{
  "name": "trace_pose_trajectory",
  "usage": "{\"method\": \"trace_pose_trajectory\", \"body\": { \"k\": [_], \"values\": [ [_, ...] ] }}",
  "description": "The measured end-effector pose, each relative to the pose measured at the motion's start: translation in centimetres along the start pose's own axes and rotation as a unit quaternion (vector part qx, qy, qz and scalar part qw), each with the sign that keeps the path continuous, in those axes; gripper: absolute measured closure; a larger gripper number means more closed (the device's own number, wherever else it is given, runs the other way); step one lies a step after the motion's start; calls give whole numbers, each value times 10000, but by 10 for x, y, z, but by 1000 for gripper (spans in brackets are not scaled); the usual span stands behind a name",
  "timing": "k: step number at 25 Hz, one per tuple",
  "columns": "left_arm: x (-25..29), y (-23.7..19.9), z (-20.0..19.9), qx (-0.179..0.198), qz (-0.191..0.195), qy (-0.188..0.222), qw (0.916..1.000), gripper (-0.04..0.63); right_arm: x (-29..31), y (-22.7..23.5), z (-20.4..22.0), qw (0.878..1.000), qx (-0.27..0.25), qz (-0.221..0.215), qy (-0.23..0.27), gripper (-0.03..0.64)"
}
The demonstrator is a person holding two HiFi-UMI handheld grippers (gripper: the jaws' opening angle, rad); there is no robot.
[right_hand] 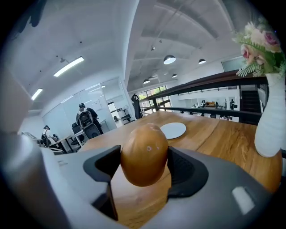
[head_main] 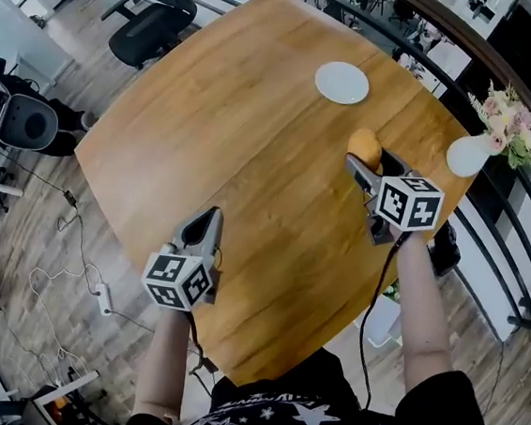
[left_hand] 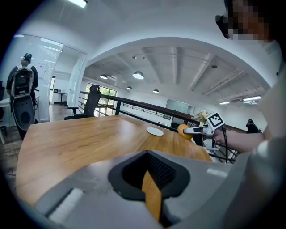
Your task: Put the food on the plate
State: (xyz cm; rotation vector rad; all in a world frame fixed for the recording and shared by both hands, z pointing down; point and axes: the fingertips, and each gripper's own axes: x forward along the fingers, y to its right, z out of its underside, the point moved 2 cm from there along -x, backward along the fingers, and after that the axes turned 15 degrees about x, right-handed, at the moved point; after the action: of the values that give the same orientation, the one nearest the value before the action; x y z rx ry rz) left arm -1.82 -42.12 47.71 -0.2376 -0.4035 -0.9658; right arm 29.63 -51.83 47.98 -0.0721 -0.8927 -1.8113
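1. Currently my right gripper (head_main: 366, 158) is clamped on the food, a brown oval that looks like a potato (right_hand: 144, 154), though I can't be sure; both pads press its sides.
2. Potato is held in the air over the right part of the wooden table (head_main: 246, 129), not resting on the wood as far as the right gripper view shows.
3. White plate (head_main: 341, 82) sits empty farther up the table, beyond the potato and a bit to its left, well apart from it.
4. My left gripper (head_main: 206, 218) has its jaws closed together with nothing in them; only a thin sliver of wood shows through below the tips.
5. Left gripper hangs above the near left part of the table, well apart from the right one and from the plate.
6. White vase (head_main: 467, 154) with pink and white flowers (head_main: 507, 117) stands at the table's right edge, to the right of the potato.
7. Black office chair (head_main: 154, 16) is on the floor past the far left corner of the table.
8. Both forearms are in the head view, bare, reaching from the bottom of the frame.
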Motion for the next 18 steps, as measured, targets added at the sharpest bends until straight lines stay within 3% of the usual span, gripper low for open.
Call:
{"method": "trace_pose_trajectory", "body": {
  "k": [6,12,18],
  "values": [
    [22,-18,-11,19,-2,9,10000,594,43,21,-24,9995,-56,321,-44,282],
    [44,-34,-9,-44,139,-33,9999,594,80,34,-44,9959,-539,720,-49,282],
    [65,-43,-8,-86,175,-55,9998,594,118,42,-58,9948,-664,752,-179,282]
  ]
}}
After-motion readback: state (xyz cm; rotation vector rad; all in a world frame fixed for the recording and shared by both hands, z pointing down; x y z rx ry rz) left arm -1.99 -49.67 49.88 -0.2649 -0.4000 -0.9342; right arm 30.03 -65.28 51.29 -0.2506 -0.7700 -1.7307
